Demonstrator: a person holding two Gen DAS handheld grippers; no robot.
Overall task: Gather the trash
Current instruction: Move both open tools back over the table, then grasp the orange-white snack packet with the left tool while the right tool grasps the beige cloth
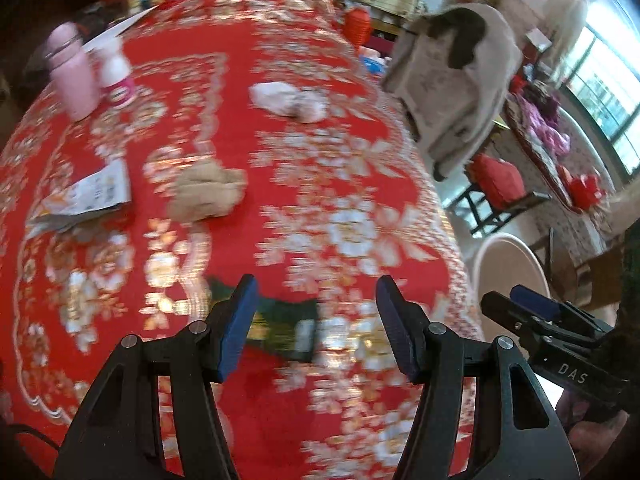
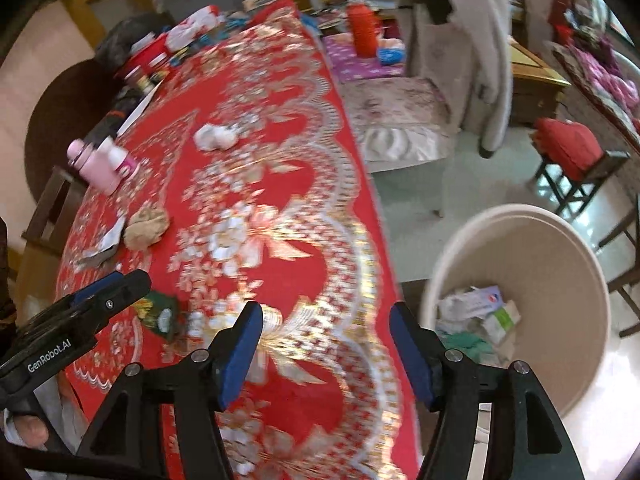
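Trash lies on the red floral tablecloth (image 1: 340,184): a white crumpled tissue (image 1: 288,100) (image 2: 214,136), a brown paper wad (image 1: 208,192) (image 2: 146,224), a flattened paper packet (image 1: 88,196) (image 2: 100,246) and a dark green wrapper (image 1: 284,328) (image 2: 160,312). My left gripper (image 1: 317,282) hovers open over the green wrapper, not touching it. My right gripper (image 2: 326,308) is open and empty above the table's edge, beside a beige bin (image 2: 520,216) on the floor that has packets and wrappers (image 2: 476,308) in it. The picture is blurred.
A pink flask (image 1: 72,72) and a small white bottle (image 1: 116,76) stand at the table's left side. Clutter fills the far end of the table (image 2: 180,40). A chair draped with a pale coat (image 2: 460,52) and a red-cushioned stool (image 2: 572,152) stand right of the table.
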